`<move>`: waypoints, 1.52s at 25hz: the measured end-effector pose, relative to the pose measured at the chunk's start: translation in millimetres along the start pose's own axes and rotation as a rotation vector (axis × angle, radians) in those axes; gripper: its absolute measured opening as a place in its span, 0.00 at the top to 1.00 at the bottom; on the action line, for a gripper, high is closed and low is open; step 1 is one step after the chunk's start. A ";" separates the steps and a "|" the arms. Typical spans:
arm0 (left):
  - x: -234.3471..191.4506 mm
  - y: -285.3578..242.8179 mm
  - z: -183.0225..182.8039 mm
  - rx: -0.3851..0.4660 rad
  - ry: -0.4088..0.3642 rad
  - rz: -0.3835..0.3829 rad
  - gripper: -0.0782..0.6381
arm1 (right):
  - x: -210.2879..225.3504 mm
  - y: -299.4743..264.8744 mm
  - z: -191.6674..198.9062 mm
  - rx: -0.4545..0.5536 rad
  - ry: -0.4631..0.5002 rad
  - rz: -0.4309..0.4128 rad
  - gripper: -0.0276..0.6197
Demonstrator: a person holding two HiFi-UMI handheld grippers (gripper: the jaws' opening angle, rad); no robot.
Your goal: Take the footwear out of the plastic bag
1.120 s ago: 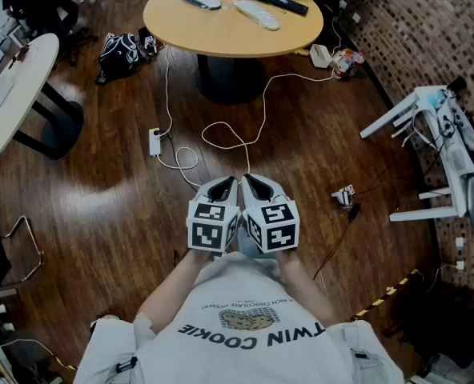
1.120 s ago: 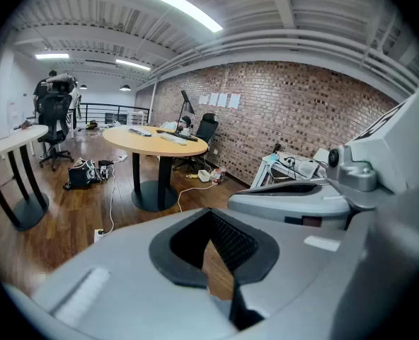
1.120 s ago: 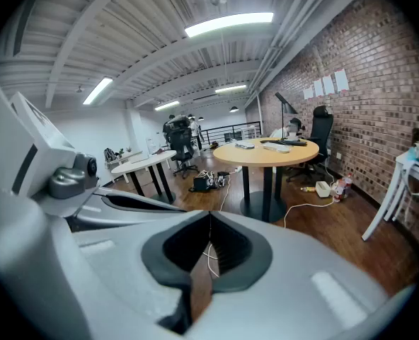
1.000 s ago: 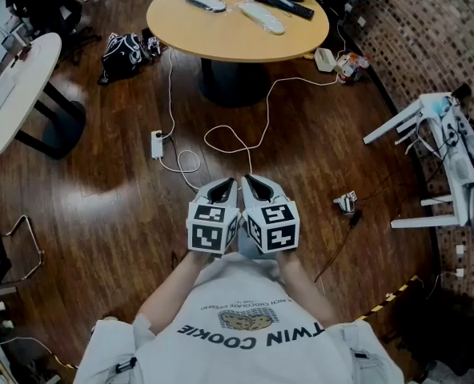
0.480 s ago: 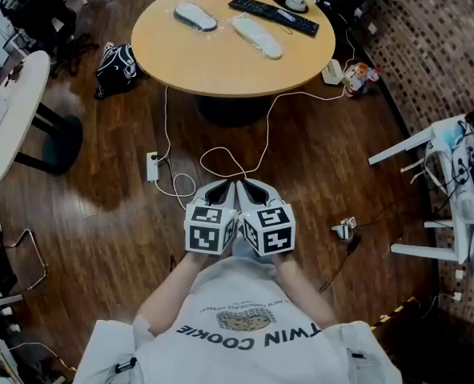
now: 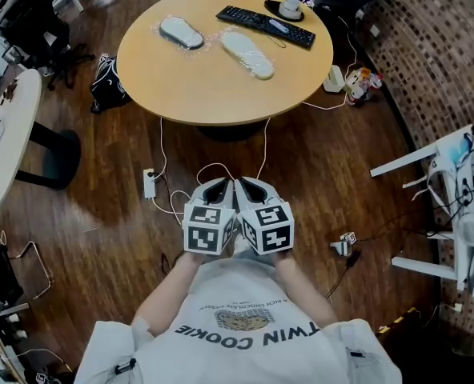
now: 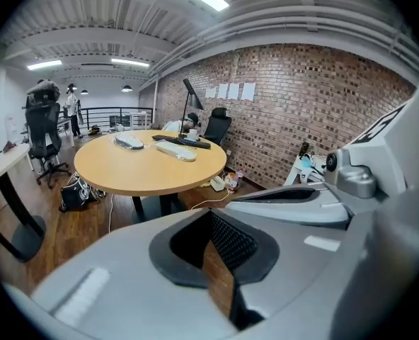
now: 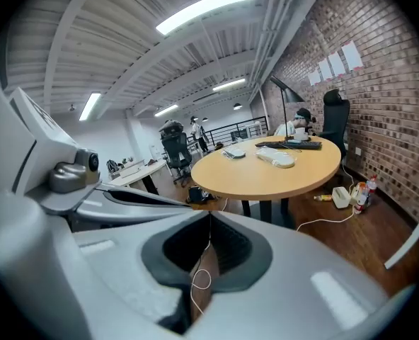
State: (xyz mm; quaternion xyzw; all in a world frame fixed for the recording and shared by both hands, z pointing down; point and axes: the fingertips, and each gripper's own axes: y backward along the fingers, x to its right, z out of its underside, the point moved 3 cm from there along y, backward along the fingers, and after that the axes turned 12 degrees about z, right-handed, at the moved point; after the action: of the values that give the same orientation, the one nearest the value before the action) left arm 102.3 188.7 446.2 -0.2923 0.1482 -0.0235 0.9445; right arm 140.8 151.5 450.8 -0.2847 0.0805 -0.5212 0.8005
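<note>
Facing the round table [image 6: 221, 94], the person held the left gripper [image 6: 218, 186] and right gripper [image 6: 250, 186] side by side, jaws together and empty. The bagged footwear [image 6: 248, 54] lay well ahead, slanting diagonally, nearer the right gripper.

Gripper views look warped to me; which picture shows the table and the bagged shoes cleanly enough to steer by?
Head view: sharp, even light, only a soft sheen on the floor; table and shoes read clearly. Left gripper view: heavy fisheye, dark corners, the left tool fills the lower half, table small but sharp. Right gripper view: same warp, ceiling light blown out.
</note>
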 end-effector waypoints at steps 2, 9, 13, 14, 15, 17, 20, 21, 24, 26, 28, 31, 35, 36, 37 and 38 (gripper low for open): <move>-4.9 -8.6 -8.6 0.005 -0.008 -0.001 0.88 | 5.8 -7.9 -5.4 0.004 -0.003 0.000 0.95; -29.1 -46.6 -41.0 0.012 -0.030 0.040 0.88 | 30.4 -42.5 -33.0 0.036 -0.024 0.039 0.95; -53.4 -71.9 -64.7 0.009 -0.047 0.081 0.88 | 44.0 -72.9 -56.9 0.049 -0.036 0.079 0.95; -61.3 -78.4 -71.0 0.008 -0.051 0.093 0.88 | 46.7 -82.5 -63.1 0.050 -0.039 0.091 0.95; -69.9 -85.3 -77.0 0.005 -0.054 0.106 0.88 | 49.2 -92.9 -69.1 0.049 -0.042 0.103 0.95; -89.1 -98.9 -89.4 -0.004 -0.061 0.132 0.88 | 52.9 -114.8 -81.1 0.047 -0.051 0.129 0.95; -117.9 -114.4 -110.1 -0.021 -0.077 0.172 0.88 | 55.1 -145.4 -101.0 0.042 -0.073 0.169 0.95; -128.3 -118.8 -117.8 -0.027 -0.084 0.185 0.88 | 55.1 -155.8 -108.7 0.041 -0.082 0.181 0.95; -162.7 -132.6 -144.0 -0.044 -0.105 0.220 0.88 | 53.5 -189.5 -135.0 0.045 -0.106 0.210 0.95; -186.2 -141.6 -161.6 -0.051 -0.121 0.240 0.89 | 51.6 -212.1 -152.7 0.054 -0.119 0.229 0.95; -210.0 -150.8 -178.7 -0.056 -0.140 0.257 0.88 | 49.5 -234.2 -168.8 0.059 -0.127 0.245 0.95; -242.5 -163.2 -201.1 -0.073 -0.172 0.281 0.88 | 50.0 -261.3 -186.4 0.059 -0.142 0.274 0.95; -280.2 -178.7 -235.3 -0.074 -0.251 0.280 0.88 | 60.2 -282.1 -195.6 0.043 -0.182 0.321 0.95; -288.4 -183.8 -244.2 -0.074 -0.279 0.277 0.88 | 64.9 -284.8 -196.1 0.039 -0.194 0.333 0.95; -295.8 -189.6 -253.3 -0.075 -0.307 0.276 0.88 | 70.5 -286.6 -195.8 0.035 -0.209 0.345 0.95; -302.8 -196.3 -262.1 -0.078 -0.332 0.278 0.88 | 76.8 -287.8 -194.7 0.030 -0.225 0.356 0.95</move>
State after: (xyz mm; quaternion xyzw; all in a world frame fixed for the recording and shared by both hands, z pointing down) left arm -255.5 -77.0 430.8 -0.3050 0.0306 0.1611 0.9381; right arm -135.0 -73.3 458.5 -0.3105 0.0317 -0.3375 0.8881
